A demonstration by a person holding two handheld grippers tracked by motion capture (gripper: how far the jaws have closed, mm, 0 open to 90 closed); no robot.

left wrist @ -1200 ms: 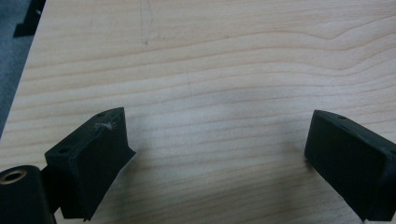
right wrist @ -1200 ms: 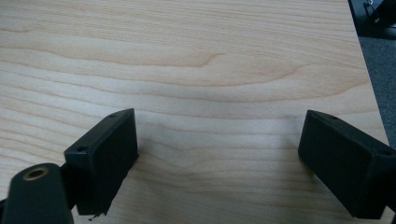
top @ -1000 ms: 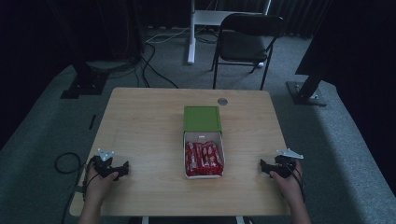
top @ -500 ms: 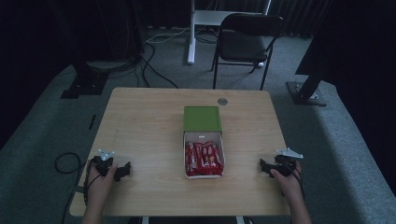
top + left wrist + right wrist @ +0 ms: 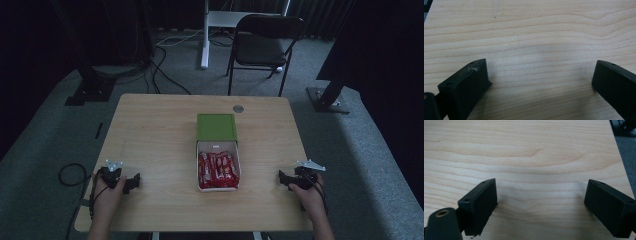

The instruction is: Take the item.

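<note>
Your left tongs sit low over the table near its front left corner, jaws spread wide with nothing between them; in the left gripper view only bare wood lies in the gap. Your right tongs mirror that near the front right edge, also gaping wide and empty. Both look parked in a resting stance, well apart from anything to grasp, probably so each can reach inward evenly.

The jaws are blocky, matt black pieces with small screw holes on top, and each set of tongs carries a grey three-cornered plate.

Between your hands, at the table's middle, stands the white box, an open rectangular tray packed with glossy red wrapped bars lying side by side. Its green lid lies flat, touching the far end of the box, perhaps hinged there, which leaves the contents open to you.

The tabletop is pale wood with a wavy grain, smooth and rounded at the corners, with a small round grommet near the far edge. Beyond stands a dark folding chair on grey carpet.
</note>
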